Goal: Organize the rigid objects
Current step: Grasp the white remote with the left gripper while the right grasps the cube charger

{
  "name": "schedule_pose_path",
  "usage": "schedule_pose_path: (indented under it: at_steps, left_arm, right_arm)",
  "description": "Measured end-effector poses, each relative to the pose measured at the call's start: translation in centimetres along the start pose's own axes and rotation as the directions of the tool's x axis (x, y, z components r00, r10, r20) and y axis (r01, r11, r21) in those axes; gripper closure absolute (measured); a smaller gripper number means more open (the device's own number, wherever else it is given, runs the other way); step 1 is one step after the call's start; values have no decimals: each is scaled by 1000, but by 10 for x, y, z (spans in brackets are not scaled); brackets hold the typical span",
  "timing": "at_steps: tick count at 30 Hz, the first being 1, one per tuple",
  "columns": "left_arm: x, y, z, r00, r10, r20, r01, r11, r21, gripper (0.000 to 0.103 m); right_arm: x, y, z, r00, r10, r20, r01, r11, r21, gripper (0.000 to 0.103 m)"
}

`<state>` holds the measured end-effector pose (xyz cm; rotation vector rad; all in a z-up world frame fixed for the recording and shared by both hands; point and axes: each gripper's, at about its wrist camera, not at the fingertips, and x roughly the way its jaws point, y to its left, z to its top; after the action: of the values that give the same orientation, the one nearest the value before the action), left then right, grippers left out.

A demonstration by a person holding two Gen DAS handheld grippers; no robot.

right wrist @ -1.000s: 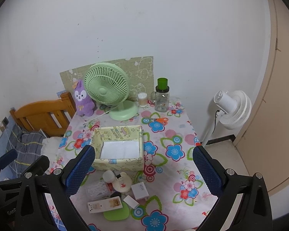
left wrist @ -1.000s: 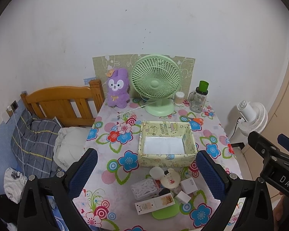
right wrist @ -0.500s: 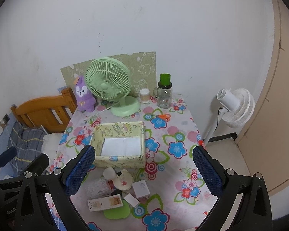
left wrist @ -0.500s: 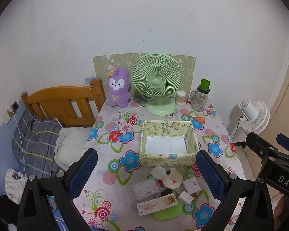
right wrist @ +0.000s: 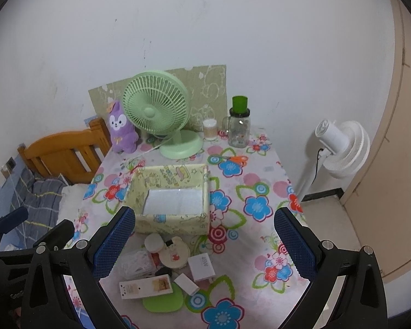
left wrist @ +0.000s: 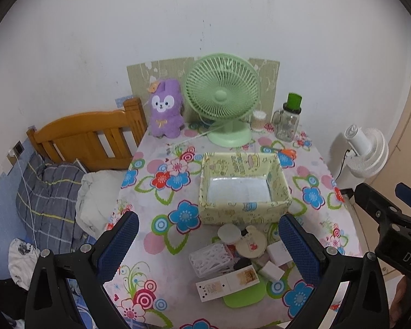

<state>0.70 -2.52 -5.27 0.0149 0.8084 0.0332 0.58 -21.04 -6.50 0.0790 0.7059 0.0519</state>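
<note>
Left tongs spread wide, empty, right tongs likewise, both above clutter before yellow box

My left gripper has black angular plastic arms, silver screws at the joints, and blue dimpled rubber pads. My right gripper matches; white letters "DAS" mark its black body in the left view.
</note>
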Motion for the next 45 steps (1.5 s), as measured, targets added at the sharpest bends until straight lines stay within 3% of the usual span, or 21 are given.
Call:
schedule_pose_path:
  at_steps: [7,12,25,32,37,45]
  left_arm:
    - [26,-6,-18,999,-5,-46,6,1000,22,0]
    - [44,-7,-29,996,-36,-78,36,999,-2,0]
    - [87,-11,-65,987,-64,-146,66,998,7,0]
    - [111,-12,-91,971,-116,-208,116,993,-13,0]
    - [127,-13,-107,965,-121,-235,133,990,38,0]
    - [149,-7,-120,968,-103,-231,136,982,130,0]
  right_arm:
    - [24,-3,-18,999,3,-37,-4,1000,-15,1]
    - [45,-11,-33,996,53,-65,-51,998,33,1]
    - [90,-12,-69,990,35,-137,-37,999,-16,1]
    - [113,-7,-90,986,12,-169,-22,998,-58,1]
    - [125,-4,-106,982,10,-191,-25,997,-76,1]
    - [144,0,-135,968,18,-251,-35,997,-63,6]
